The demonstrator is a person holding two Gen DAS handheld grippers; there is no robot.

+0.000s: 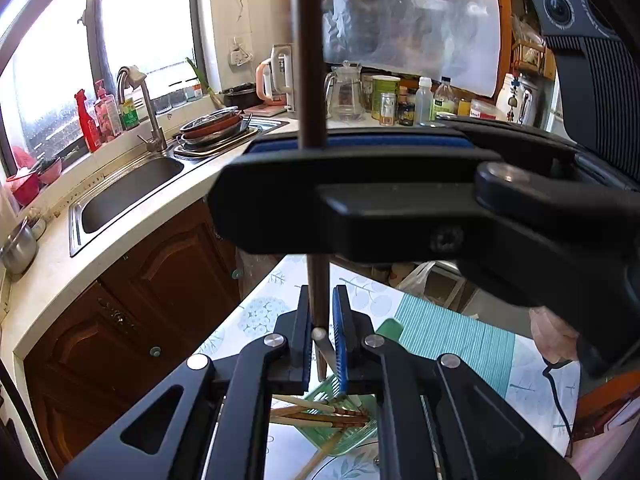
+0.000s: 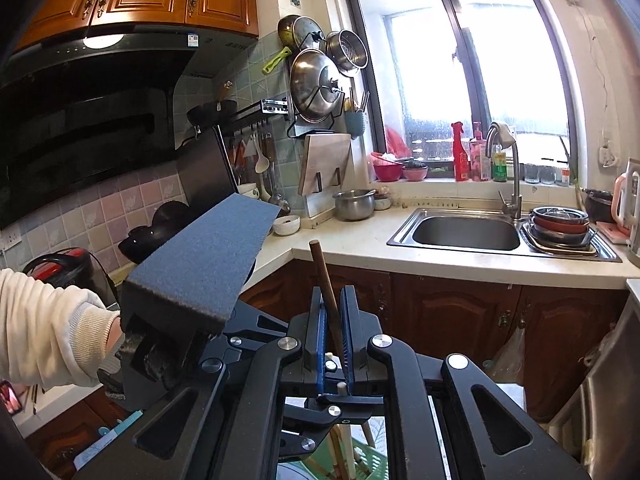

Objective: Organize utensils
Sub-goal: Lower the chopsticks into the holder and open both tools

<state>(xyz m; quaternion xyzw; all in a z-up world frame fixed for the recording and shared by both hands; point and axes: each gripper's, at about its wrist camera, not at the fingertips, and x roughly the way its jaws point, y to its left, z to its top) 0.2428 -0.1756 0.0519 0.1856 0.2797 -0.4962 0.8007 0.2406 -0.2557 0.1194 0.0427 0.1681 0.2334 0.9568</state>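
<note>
Both my grippers, left [image 1: 320, 320] & right [image 2: 334, 320], are squeezed tight on one dark chopstick [image 1: 310, 60]. It stands nearly straight up, w/ the green basket [image 1: 344, 432] right below, so it goes down.

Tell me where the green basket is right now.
The green basket sits low in both wrist views, on the patterned table beneath the left tool, with chopsticks lying in it.
</note>
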